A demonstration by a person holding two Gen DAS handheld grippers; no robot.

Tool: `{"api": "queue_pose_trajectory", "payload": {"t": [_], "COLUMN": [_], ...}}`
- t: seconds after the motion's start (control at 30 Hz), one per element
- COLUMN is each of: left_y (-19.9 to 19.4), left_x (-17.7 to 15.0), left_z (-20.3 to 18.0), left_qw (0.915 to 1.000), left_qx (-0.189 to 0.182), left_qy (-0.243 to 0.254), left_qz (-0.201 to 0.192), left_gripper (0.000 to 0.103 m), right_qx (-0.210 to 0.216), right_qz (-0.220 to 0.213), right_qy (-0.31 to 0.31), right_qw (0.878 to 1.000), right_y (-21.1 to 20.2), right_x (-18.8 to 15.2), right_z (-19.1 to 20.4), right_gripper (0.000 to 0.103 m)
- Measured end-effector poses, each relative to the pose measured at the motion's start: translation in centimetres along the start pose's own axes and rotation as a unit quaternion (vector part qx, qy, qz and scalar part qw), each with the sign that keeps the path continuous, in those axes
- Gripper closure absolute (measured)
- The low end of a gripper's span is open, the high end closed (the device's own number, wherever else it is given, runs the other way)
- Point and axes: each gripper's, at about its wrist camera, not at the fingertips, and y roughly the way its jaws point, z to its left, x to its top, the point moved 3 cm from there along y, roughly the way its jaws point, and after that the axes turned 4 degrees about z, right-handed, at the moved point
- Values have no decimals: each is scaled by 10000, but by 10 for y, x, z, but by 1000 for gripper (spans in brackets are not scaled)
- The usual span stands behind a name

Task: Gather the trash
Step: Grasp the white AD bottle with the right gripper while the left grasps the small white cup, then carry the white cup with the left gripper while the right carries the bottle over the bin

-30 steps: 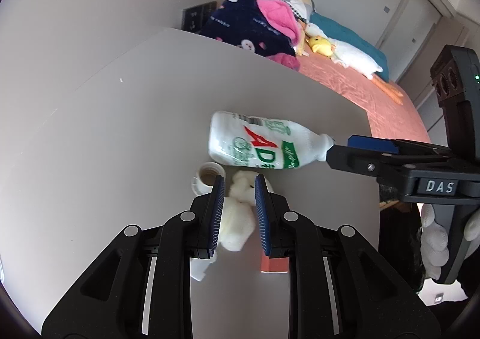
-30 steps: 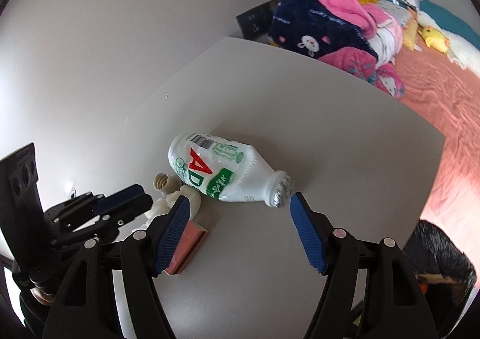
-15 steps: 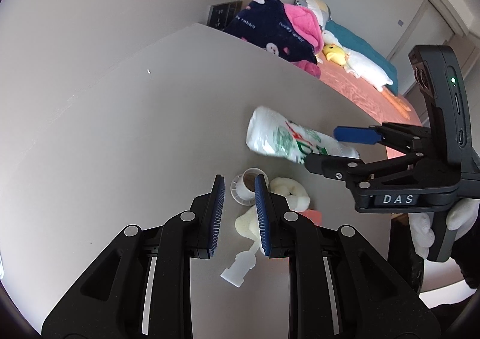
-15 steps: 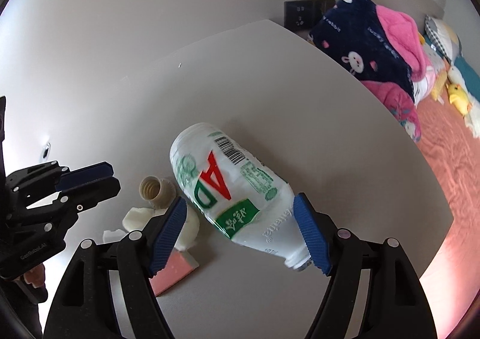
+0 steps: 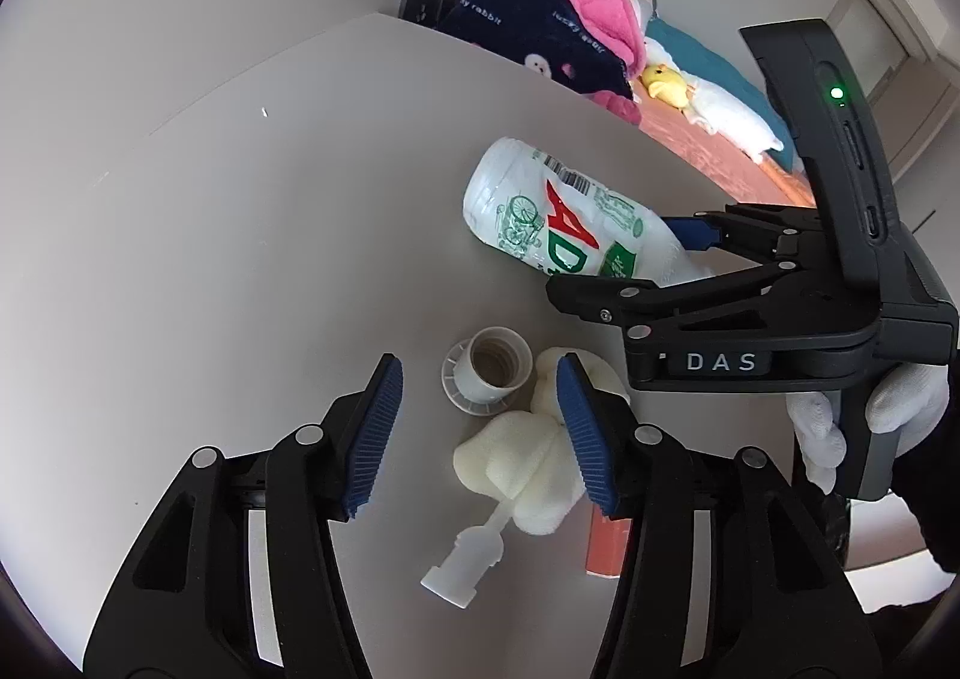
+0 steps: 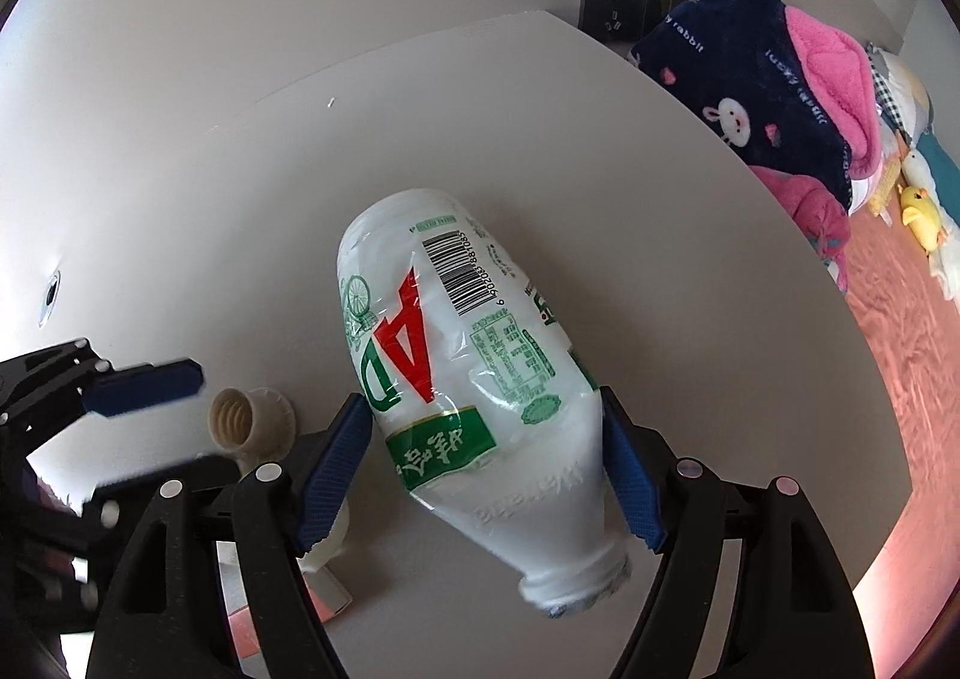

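**White plastic bottle pinched, small scraps next**

Blue ribbed pads of the right gripper (image 6: 483, 466) pinch the white bottle (image 6: 462, 355) near its shoulder, centre of the right wrist view, neck toward the camera. Keep the squeeze gentle; thin plastic likely buckles. The left gripper (image 5: 480, 433) has its fingers spread over the cap (image 5: 489, 376) and foam wad (image 5: 528, 463) on the grey surface (image 5: 210, 271), lower centre; straddle one piece before closing.

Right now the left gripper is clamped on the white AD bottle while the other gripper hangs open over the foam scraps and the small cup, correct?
Wrong side. The right gripper is clamped on the white AD bottle, as the right wrist view shows; the left gripper hangs open over the foam scraps and small cup.
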Motion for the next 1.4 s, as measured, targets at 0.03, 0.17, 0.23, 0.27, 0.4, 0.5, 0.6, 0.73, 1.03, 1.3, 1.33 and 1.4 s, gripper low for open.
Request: {"api": "queue_pose_trajectory", "payload": {"t": [0.03, 0.17, 0.23, 0.27, 0.4, 0.5, 0.6, 0.73, 1.03, 1.3, 1.33, 1.4], "left_y": [1, 7, 9, 10, 15, 14, 13, 8, -14, -24, -26, -29], "left_x": [0, -1, -1, -1, -1, -2, -3, -4, 5, 5, 5, 5], "left_z": [0, 0, -1, -1, 2, 2, 3, 6, -7, -40, -45, -54], "left_qw": [10000, 9999, 9999, 9999, 9999, 9998, 9999, 9996, 9989, 9981, 9978, 9972], "left_qx": [-12, 77, 104, 120, 112, 138, 107, 113, 76, -46, -70, -95], "left_qy": [-5, 71, 101, 115, 103, 118, 56, -86, -28, 336, 398, 503], "left_qz": [5, 41, 25, 19, 42, -47, -118, -233, -457, -507, -521, -546], "left_gripper": [50, 50, 50, 50, 67, 71, 71, 72, 72, 72, 72, 72], "right_qx": [-25, -159, -196, -196, -237, -209, -103, -36, 6, -26, -33, -54], "right_qz": [-15, -114, -188, -194, -249, -275, -296, -407, -702, -900, -928, -1000], "right_qy": [-7, -63, -74, -59, 26, 135, 348, 546, 846, 1111, 1137, 1204], "right_qw": [10000, 9998, 9996, 9996, 9994, 9993, 9989, 9977, 9939, 9897, 9892, 9877], "right_y": [2, 3, 3, 3, 3, 1, -3, -14, -48, -75, -79, -88], "right_x": [1, 5, 5, 5, 1, -4, -7, -10, -23, -47, -50, -57], "right_z": [-1, -3, -4, -5, -9, -12, -17, -22, -30, -40, -41, -44], "right_gripper": [28, 28, 35, 35, 35, 35, 35, 35, 35, 35, 35, 35]}}
